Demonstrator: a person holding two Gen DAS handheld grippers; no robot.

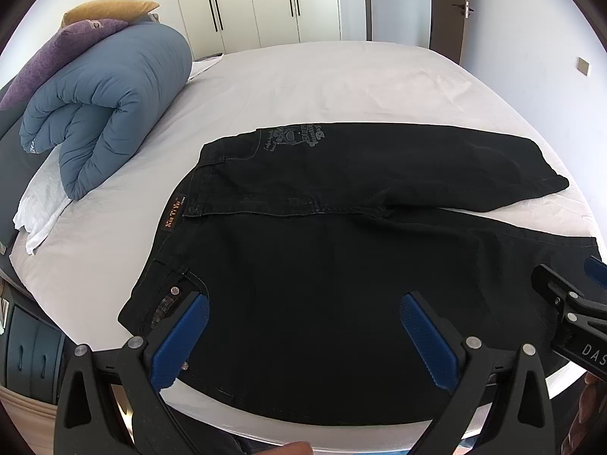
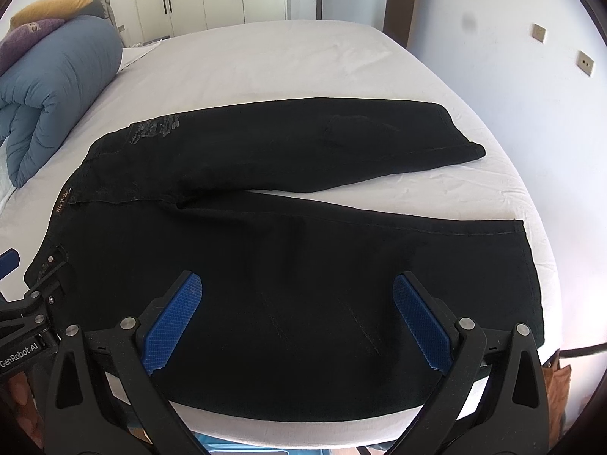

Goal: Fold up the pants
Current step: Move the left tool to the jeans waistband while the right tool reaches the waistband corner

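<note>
Black pants [image 1: 322,250] lie flat on the white bed [image 1: 303,83], waistband to the left, the two legs spread apart toward the right. They also show in the right wrist view [image 2: 288,250]. My left gripper [image 1: 303,303] is open and empty, hovering over the near hip area by the waistband. My right gripper [image 2: 297,284] is open and empty, hovering over the near leg. The right gripper's body shows at the right edge of the left wrist view [image 1: 569,303]; the left gripper's body shows at the left edge of the right wrist view [image 2: 30,303].
A rolled blue duvet [image 1: 110,106] with purple [image 1: 57,53] and yellow [image 1: 110,9] pillows lies at the bed's left. White wardrobes [image 1: 258,0] and a door stand behind. The bed's near edge [image 2: 303,422] is just under the grippers.
</note>
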